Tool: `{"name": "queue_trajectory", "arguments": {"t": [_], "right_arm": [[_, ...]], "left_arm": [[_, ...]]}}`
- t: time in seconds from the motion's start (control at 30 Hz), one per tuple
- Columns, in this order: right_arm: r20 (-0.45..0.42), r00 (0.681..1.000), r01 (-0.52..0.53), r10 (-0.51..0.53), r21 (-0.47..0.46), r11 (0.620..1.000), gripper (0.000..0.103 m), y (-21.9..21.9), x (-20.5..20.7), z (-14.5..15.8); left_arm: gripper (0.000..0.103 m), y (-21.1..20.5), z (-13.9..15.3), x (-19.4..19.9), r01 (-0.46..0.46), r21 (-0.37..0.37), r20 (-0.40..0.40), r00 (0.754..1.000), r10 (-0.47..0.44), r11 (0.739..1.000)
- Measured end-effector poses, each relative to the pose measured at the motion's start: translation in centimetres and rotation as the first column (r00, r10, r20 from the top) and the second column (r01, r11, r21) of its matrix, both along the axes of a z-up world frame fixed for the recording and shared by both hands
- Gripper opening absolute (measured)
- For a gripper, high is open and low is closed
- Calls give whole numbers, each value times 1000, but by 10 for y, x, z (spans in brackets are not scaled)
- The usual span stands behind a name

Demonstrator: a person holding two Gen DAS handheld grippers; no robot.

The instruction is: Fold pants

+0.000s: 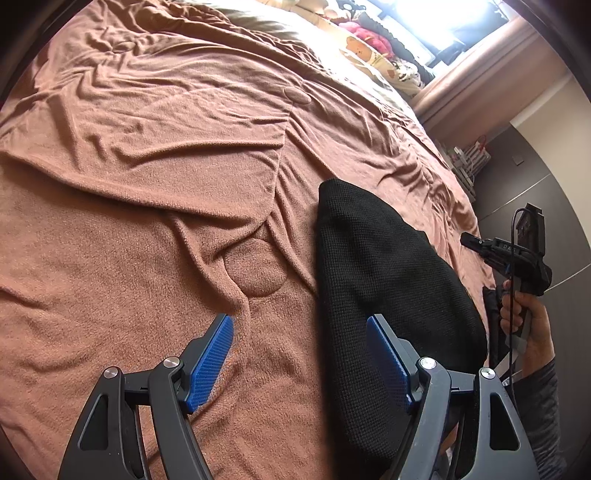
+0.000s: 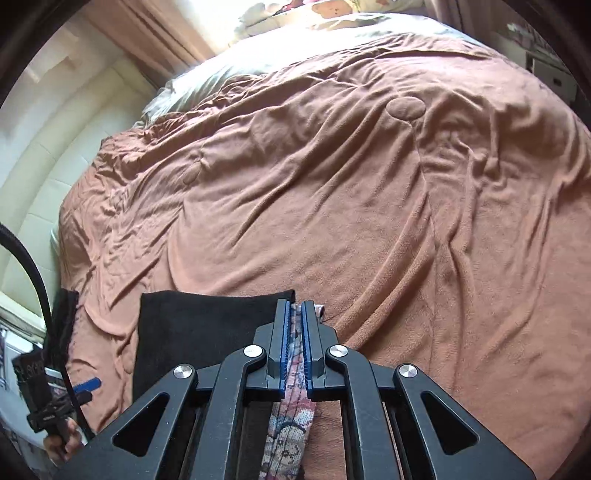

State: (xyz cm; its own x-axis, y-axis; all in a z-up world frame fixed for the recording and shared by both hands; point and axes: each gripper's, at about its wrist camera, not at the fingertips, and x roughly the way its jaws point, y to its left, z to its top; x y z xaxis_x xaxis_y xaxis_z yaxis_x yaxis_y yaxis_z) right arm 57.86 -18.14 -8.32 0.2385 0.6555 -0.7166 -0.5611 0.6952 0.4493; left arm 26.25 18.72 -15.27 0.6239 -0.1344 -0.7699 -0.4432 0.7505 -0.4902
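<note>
Waffle-knit black pants (image 1: 388, 277) on fleece blanket (image 1: 147, 184); right hand-held gripper (image 2: 294, 314) clamps patterned fabric (image 2: 291, 424); left hand-held gripper (image 1: 299, 332) apart.

The left wrist camera sits just behind the left gripper (image 1: 300, 336), looking steeply down across the bed (image 1: 155, 155) toward the bright window (image 1: 443, 22), close above the blanket. The right wrist camera rides behind the right gripper (image 2: 294, 314), also tilted down, facing the padded headboard (image 2: 44, 155) and the pillows. Both views share the brown blanket and the black pants (image 1: 388, 280) (image 2: 207, 332). Each camera catches the other gripper at its frame edge.
</note>
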Motion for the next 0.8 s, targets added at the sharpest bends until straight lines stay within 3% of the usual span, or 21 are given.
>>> {"name": "queue_trajectory", "arguments": {"t": [0.13, 0.2, 0.27, 0.57, 0.8], "right_arm": [[-107, 991, -71, 78, 63, 995, 6, -1, -7, -3], [-140, 985, -98, 105, 53, 994, 17, 2, -6, -11], [-146, 983, -108, 111, 27, 994, 41, 6, -7, -18], [-267, 957, -99, 111, 59, 993, 42, 21, 19, -45], [-310, 942, -110, 130, 81, 991, 42, 26, 27, -55]], "left_arm": [[76, 3, 0, -2, -8, -3, 2, 1000, 8, 1000], [76, 4, -1, -2, -10, -8, 3, 1000, 10, 1000], [76, 4, -2, -3, -10, -11, 3, 1000, 11, 1000], [76, 8, -9, -6, -18, -24, -4, 1000, 18, 1000], [76, 9, -14, -7, -17, -29, -12, 1000, 17, 999]]}}
